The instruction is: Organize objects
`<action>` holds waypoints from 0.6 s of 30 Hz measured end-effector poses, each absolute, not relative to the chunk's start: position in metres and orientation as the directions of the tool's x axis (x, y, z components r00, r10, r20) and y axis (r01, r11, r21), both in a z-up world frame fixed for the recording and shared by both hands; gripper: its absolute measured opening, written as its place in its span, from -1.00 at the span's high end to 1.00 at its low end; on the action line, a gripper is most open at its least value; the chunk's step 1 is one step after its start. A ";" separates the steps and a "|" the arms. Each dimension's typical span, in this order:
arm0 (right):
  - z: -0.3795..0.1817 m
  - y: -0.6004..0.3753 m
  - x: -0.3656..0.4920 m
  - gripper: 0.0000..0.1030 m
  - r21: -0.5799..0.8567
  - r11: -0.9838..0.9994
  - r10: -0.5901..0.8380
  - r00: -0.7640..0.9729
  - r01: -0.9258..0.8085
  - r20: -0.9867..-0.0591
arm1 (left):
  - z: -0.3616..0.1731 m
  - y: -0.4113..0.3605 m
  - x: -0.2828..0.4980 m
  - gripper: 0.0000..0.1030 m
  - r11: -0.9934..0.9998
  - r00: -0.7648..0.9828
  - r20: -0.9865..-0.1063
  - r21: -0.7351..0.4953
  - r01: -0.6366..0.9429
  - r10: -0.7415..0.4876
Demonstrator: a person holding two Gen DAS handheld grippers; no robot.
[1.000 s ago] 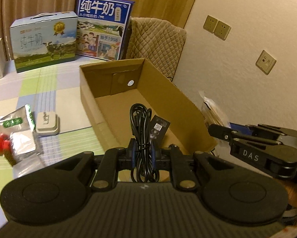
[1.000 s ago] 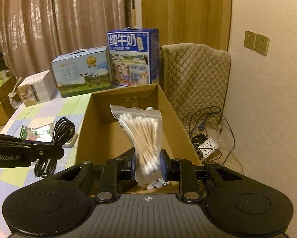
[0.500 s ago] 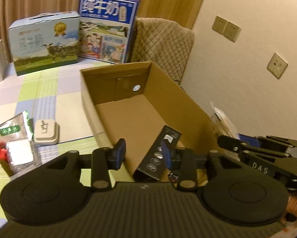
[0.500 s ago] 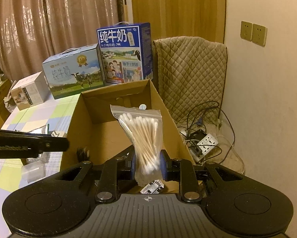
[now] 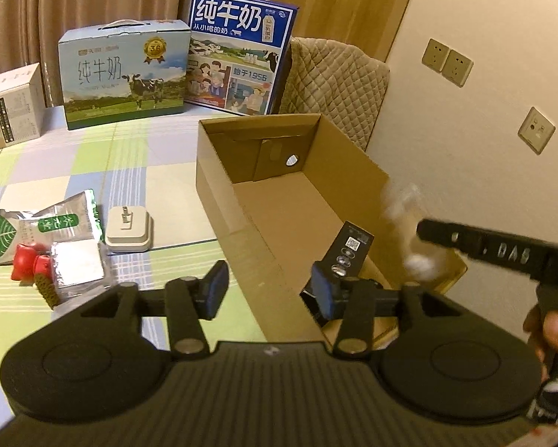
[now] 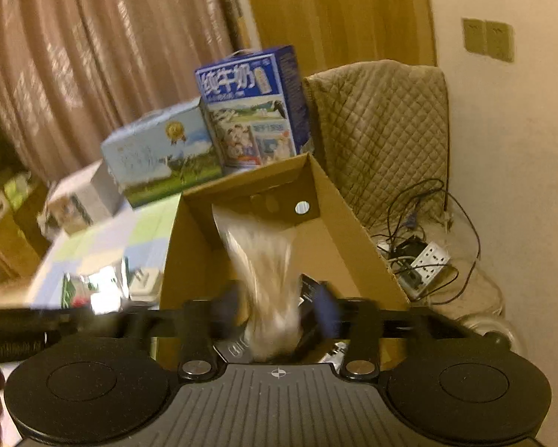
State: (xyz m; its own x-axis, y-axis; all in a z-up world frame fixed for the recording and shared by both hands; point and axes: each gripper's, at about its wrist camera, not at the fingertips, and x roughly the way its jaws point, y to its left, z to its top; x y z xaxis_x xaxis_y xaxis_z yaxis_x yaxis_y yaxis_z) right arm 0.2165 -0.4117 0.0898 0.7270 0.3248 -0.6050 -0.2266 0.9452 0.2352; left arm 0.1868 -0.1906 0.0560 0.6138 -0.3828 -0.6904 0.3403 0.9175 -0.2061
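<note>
An open cardboard box (image 5: 241, 201) lies on the checked table. My left gripper (image 5: 269, 290) hovers over its near left wall, jaws opening, nothing between them. A small black packet (image 5: 351, 246) leans inside the box. The black cable is out of sight. In the right wrist view my right gripper (image 6: 279, 309) is above the box (image 6: 353, 231), jaws opening. The bag of cotton swabs (image 6: 267, 260) is blurred between them and its pads stand clear of it. From the left wrist view the right gripper (image 5: 428, 232) shows at the box's right wall, with the blurred bag (image 5: 409, 219) by it.
Two milk cartons (image 5: 124, 74) (image 5: 237, 52) and a white box (image 5: 10, 108) stand at the table's back. Tea packets (image 5: 44, 227), red items (image 5: 29, 266) and a white plug (image 5: 129, 229) lie left of the box. A quilted chair (image 6: 383, 130) and a power strip (image 6: 424, 264) are on the right.
My left gripper let go of the black cable coil, which dropped from view, and its jaws spread. The right gripper's jaws parted from the cotton swab bag, which is sliding down.
</note>
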 end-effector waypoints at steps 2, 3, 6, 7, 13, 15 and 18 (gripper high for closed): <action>0.094 -0.413 0.213 0.00 0.220 0.951 0.307 0.744 -0.218 -0.593 | 0.058 -0.187 0.182 -0.02 0.920 0.619 -0.690 -0.194 0.341 -0.375; 0.096 -0.413 0.210 0.00 0.217 0.952 0.304 0.747 -0.216 -0.591 | 0.059 -0.186 0.179 -0.05 0.921 0.623 -0.689 -0.188 0.340 -0.371; 0.100 -0.414 0.201 0.00 0.216 0.955 0.294 0.749 -0.204 -0.594 | 0.061 -0.178 0.170 -0.14 0.925 0.630 -0.688 -0.179 0.334 -0.360; 0.101 -0.413 0.198 0.00 0.214 0.956 0.290 0.750 -0.200 -0.594 | 0.062 -0.175 0.166 -0.15 0.926 0.630 -0.688 -0.180 0.331 -0.359; 0.111 -0.403 0.172 0.00 0.225 0.952 0.303 0.751 -0.209 -0.586 | 0.069 -0.152 0.144 -0.31 0.935 0.645 -0.685 -0.168 0.312 -0.338; 0.115 -0.397 0.162 0.00 0.227 0.950 0.310 0.750 -0.216 -0.584 | 0.071 -0.142 0.136 -0.35 0.940 0.653 -0.683 -0.159 0.303 -0.327; 0.118 -0.383 0.147 -0.01 0.232 0.944 0.327 0.743 -0.233 -0.584 | 0.075 -0.127 0.125 -0.52 0.946 0.662 -0.684 -0.144 0.289 -0.307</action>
State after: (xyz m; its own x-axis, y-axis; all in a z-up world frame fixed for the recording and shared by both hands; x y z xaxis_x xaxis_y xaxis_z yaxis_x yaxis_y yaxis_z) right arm 0.1470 -0.3828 0.1182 0.7429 0.3273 -0.5839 -0.2333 0.9442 0.2325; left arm 0.1251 -0.1272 0.0746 0.6617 -0.3067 -0.6841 0.2892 0.9463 -0.1445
